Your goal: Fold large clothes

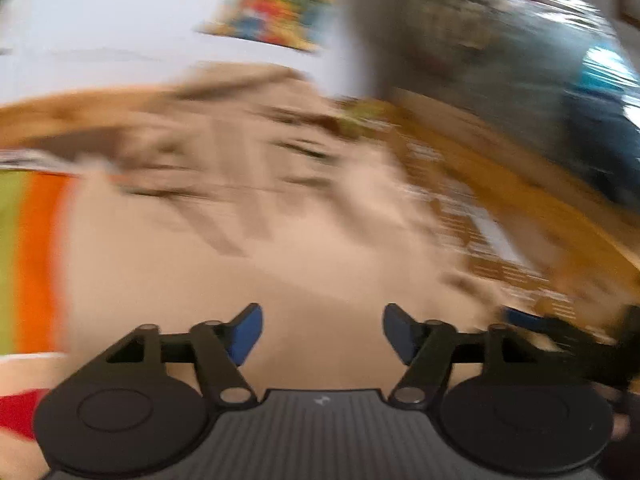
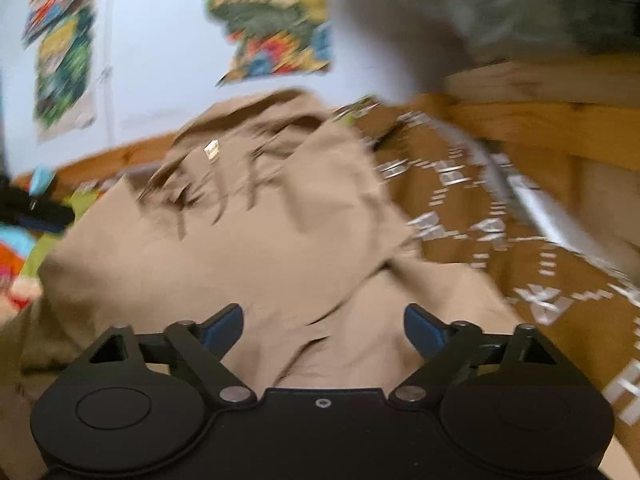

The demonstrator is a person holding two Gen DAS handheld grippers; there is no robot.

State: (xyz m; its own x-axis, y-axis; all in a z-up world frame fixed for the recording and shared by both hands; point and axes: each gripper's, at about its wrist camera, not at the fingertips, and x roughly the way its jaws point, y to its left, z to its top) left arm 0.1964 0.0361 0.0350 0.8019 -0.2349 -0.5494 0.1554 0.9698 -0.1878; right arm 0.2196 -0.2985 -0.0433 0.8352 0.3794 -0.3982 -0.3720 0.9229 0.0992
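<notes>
A large tan cotton garment [image 2: 256, 240] lies rumpled and creased on a brown bedspread with a white pattern [image 2: 500, 240], spreading ahead of and beneath both sets of jaws. The left gripper [image 1: 322, 332] and right gripper [image 2: 322, 330] each have their jaws spread wide with nothing between them. A wooden bed frame [image 2: 532, 120] borders the bedspread beyond the right jaws; the frames are blurred.

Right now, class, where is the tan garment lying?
In both wrist views the tan garment lies crumpled on the brown patterned bedspread, ahead of both open tools, below the wall posters.
</notes>
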